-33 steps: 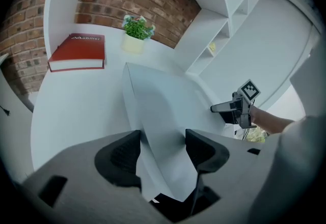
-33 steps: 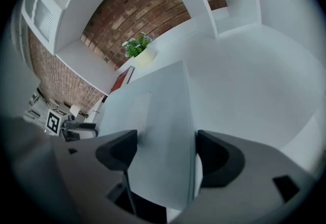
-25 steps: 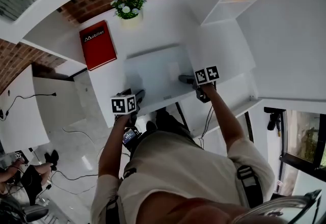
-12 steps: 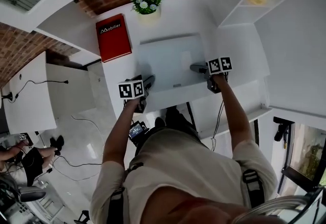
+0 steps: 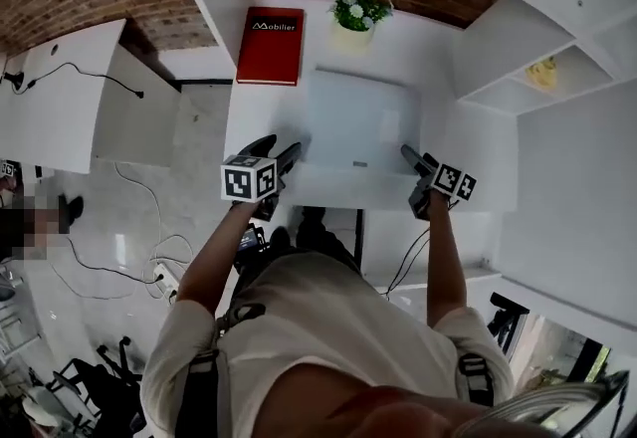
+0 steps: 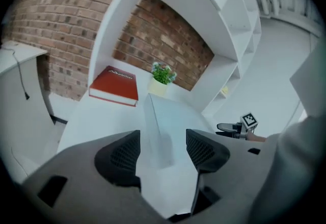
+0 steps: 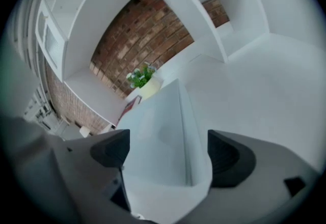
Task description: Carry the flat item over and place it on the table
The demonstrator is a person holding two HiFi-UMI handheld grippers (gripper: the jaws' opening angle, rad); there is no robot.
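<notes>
**Flat item down on the tabletop, both tools open**

At the far left a separate white desk (image 5: 70,98) stands with a dark cable trailing over it. Loose cables lie on the pale floor (image 5: 149,227) beside it. A red book (image 5: 269,46) lies flat at the back left of the white tabletop (image 5: 267,112), close to the brick wall.

The left tool (image 5: 282,149) is held at the near left of the tabletop, tilted downward. Its jaws stand well apart and grip nothing; the item's left edge only shows ahead through the gap.

The flat item (image 5: 358,119), a pale grey slab, lies flat in the middle of the tabletop, between the two tools. Just behind it sits a small potted plant (image 5: 355,12) with white flowers.

The right tool (image 5: 411,158) is at the item's near right corner. Its jaws have just been opening and now stand very wide. The corner shows in the gap between them, but neither pad presses on it.

Further right, a yellow object (image 5: 542,73) rests on a white shelf (image 5: 518,98).
</notes>
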